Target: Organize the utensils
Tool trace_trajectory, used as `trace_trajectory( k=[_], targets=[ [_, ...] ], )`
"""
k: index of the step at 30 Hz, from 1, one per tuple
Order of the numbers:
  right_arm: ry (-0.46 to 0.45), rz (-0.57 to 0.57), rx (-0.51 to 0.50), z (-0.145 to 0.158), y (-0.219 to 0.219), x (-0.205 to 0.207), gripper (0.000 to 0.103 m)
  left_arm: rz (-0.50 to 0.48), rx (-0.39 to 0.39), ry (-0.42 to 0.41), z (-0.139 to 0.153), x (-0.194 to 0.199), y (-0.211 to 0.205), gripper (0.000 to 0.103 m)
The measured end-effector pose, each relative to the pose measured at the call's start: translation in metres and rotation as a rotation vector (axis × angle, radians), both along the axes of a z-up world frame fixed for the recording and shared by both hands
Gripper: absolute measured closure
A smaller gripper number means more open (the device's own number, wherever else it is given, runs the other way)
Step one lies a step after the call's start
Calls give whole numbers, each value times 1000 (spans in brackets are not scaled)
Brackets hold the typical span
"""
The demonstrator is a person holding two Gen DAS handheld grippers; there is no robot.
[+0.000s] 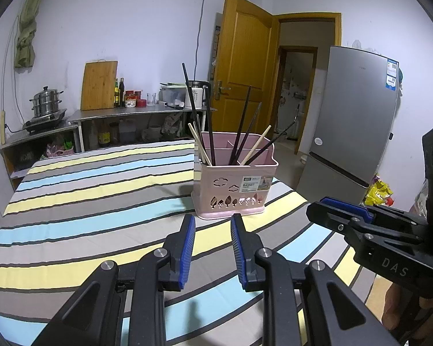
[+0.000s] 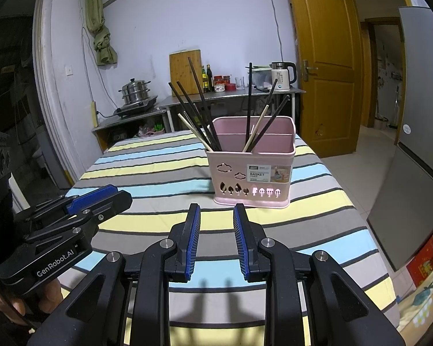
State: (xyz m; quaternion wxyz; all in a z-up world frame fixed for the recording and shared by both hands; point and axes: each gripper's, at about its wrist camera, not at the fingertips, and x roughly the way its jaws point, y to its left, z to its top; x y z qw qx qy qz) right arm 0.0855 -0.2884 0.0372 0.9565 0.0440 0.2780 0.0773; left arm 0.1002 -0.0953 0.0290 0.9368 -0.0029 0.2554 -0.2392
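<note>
Chopsticks, dark and pale, all stand in the pink basket on the striped table; I see none loose, though its edges are cropped. This fits sorted, or awaiting re-sorting between compartments. Left gripper and right gripper hover near, jaws apart, empty, the basket just beyond.

A smooth, matt pink plastic basket with a glossy paper label is seen on striped cloth. Ribbed blue pads are fitted to matt black plastic fingers.
</note>
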Motion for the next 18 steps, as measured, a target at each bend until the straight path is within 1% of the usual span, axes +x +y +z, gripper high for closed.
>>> trace_trajectory(
  k=[10,18],
  targets=[
    [3,0,-1,-1,0,1,79,-3,15,15,-6,1,-4,78],
    [4,1,-2,-3,-1,1,79,6,6,9,-6,-1,-4,78]
  ],
)
